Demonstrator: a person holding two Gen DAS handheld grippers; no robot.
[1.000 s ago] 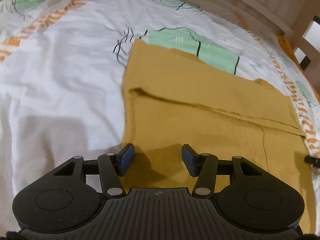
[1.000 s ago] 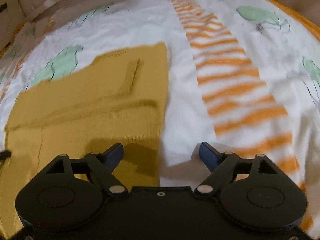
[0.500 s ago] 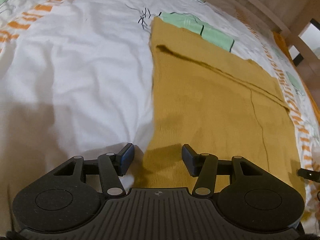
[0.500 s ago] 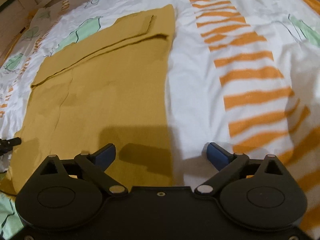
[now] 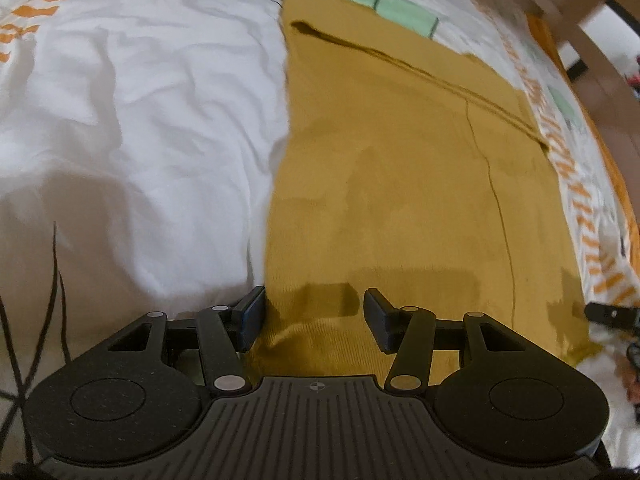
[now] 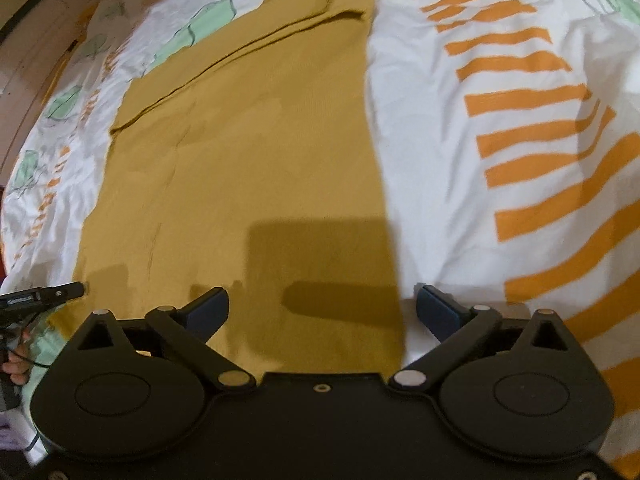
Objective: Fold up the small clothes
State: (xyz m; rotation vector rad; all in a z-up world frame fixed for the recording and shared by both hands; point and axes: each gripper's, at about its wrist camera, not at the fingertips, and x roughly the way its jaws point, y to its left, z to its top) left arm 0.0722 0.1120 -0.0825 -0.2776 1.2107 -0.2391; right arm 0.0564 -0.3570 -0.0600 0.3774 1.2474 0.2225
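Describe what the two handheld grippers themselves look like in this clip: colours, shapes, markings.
Both are matte black plastic with two round side lobes, angled linkage arms and silver pivot pins. The left gripper has a ribbed top plate bearing a small crosshair mark; its fingertips carry dark blue pads. The right gripper has a smooth plate with a centre screw and blue pads too.

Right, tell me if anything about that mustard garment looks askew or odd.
Nothing stands out. The mustard garment lies flat on the bedsheet, its far end already folded over; both the left tongs and right tongs are open at its near edge.
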